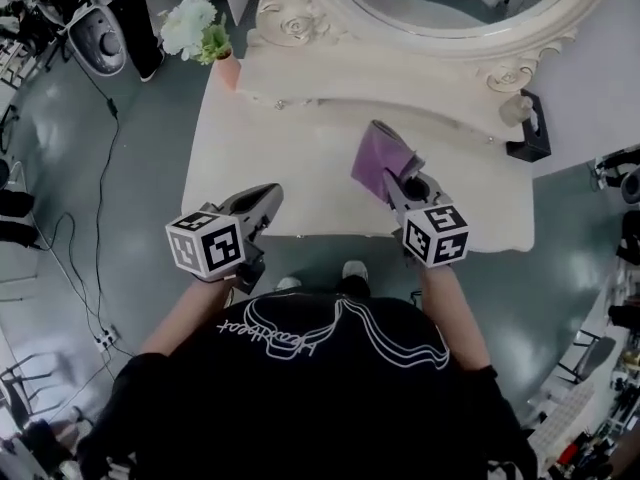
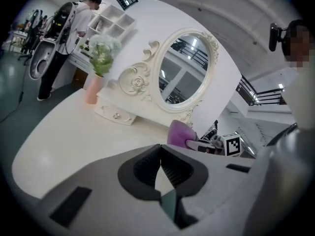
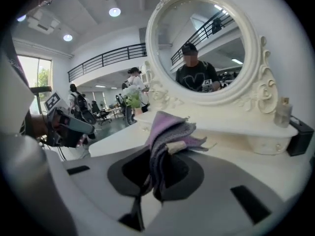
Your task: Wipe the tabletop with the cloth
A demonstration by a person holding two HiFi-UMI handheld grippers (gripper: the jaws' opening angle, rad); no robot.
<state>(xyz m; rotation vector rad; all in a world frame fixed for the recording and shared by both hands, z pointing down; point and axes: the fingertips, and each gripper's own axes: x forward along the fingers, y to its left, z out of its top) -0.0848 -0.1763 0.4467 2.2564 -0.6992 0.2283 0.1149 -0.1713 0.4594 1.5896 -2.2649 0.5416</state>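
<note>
**Cloth** (image 1: 376, 156). Purple and bunched into folds. It is clamped between the jaws of the right gripper (image 1: 396, 182) and carried in front of the mirror (image 1: 450, 8), just below its lower rim. It appears raised off the tabletop (image 1: 290, 173).

**Left gripper** (image 1: 263, 202). Its jaws are brought together with nothing between them. It is held in front of the mirror and off to its left.

**Step in hand (judged).** The cloth is to be lowered onto the surface.
- A broad fold, not the jaw tips, should be pressed flat.
- Long overlapping strokes are best run parallel to the mirror's base.
- The flower vase (image 1: 226, 68) at the mirror's left should be kept clear.

**Not determined.**
- Whether the cloth's lowest fold touches the tabletop cannot be settled.
- The strip of tabletop farthest from the mirror is covered by the grippers.
- The small bottle (image 1: 514, 108) at the mirror's right is too blurred to identify further.
</note>
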